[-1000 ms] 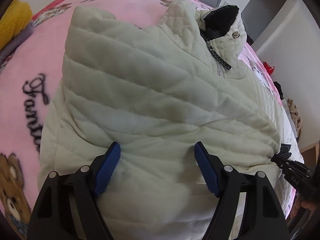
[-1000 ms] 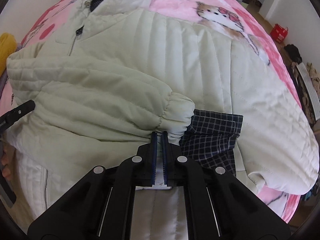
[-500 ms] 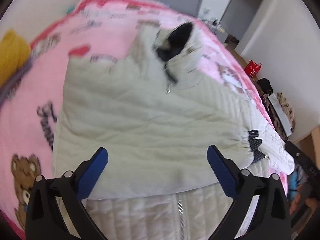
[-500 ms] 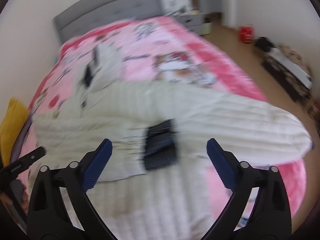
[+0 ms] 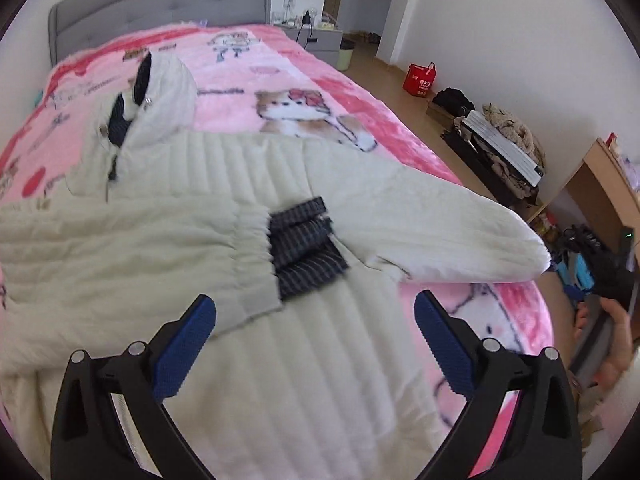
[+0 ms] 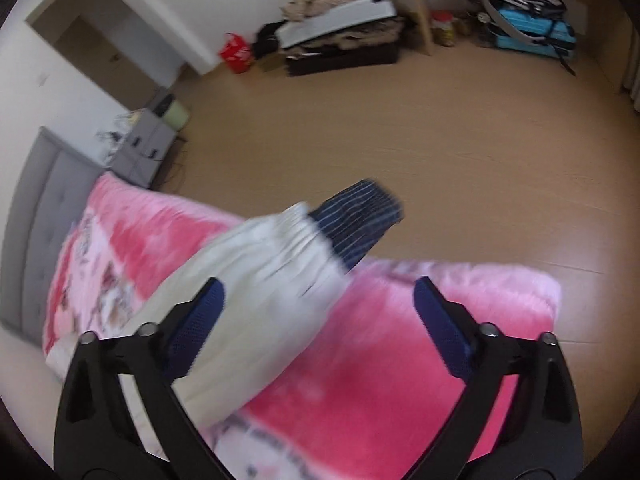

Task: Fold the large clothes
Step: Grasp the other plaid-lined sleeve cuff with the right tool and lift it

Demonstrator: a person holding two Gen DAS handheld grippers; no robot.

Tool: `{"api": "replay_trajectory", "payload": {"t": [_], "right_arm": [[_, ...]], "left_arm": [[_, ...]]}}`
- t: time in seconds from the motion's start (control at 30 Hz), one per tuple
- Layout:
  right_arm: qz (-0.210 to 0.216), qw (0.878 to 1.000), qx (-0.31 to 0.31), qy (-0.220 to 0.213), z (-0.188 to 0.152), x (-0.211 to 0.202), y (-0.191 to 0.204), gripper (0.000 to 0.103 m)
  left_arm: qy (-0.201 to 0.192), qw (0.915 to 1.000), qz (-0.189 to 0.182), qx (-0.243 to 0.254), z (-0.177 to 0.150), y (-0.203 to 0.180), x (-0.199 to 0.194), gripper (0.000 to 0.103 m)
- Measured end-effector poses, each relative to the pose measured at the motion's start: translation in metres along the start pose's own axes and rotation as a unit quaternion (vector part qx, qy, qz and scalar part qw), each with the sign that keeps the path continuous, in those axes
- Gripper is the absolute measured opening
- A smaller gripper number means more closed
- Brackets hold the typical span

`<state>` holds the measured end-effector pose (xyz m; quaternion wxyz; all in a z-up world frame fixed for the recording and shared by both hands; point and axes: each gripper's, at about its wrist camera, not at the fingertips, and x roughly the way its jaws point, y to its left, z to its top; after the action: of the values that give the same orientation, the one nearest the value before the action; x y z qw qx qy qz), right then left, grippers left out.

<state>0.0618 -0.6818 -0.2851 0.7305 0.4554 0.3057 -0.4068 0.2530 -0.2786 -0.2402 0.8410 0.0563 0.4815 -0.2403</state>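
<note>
On the pink bed, cream jacket spread flat, one sleeve folded across. Both grippers, left and right, fingers released, empty. Next, probably: reach far sleeve, fold inward.

Bedroom, seemingly: bed, headboard.

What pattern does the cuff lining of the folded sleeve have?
Dark navy with thin pale stripes or checks; the cuff lining shows best in the left wrist view.
</note>
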Motion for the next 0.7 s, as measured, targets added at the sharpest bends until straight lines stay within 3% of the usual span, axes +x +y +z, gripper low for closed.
{"api": "replay_trajectory", "payload": {"t": [0.07,0.13,0.3,0.33,0.37,0.4,0.57,0.7], "right_arm": [[-0.002,0.999,0.021,0.036,0.01,0.026,-0.005,0.079],[0.023,0.996,0.052,0.073,0.014,0.046,-0.012,0.077],[0.059,0.99,0.075,0.104,0.01,0.069,-0.013,0.077],[0.073,0.987,0.081,0.114,0.008,0.074,-0.011,0.067],[0.093,0.985,0.082,0.121,0.006,0.078,-0.008,0.05],[0.086,0.986,0.071,0.122,0.007,0.08,-0.002,0.049],[0.053,0.996,-0.012,0.067,0.008,0.063,0.03,0.04],[0.072,0.996,-0.058,0.004,0.009,0.023,0.06,0.033]], "left_arm": [[0.011,0.9999,0.006,-0.002,-0.002,-0.005,0.003,0.098],[0.017,0.9996,0.022,-0.001,-0.003,-0.009,0.006,0.098],[0.02,0.999,0.04,-0.006,-0.003,-0.009,0.008,0.098],[0.023,0.9988,0.042,-0.007,-0.003,-0.008,0.008,0.098],[0.025,0.9987,0.043,-0.008,-0.003,-0.008,0.007,0.098],[0.027,0.9986,0.044,-0.01,-0.002,-0.007,0.007,0.098],[0.028,0.9973,0.063,-0.027,-0.003,-0.001,0.003,0.098],[0.025,0.9967,0.07,-0.034,-0.005,0.01,-0.004,0.098]]}}
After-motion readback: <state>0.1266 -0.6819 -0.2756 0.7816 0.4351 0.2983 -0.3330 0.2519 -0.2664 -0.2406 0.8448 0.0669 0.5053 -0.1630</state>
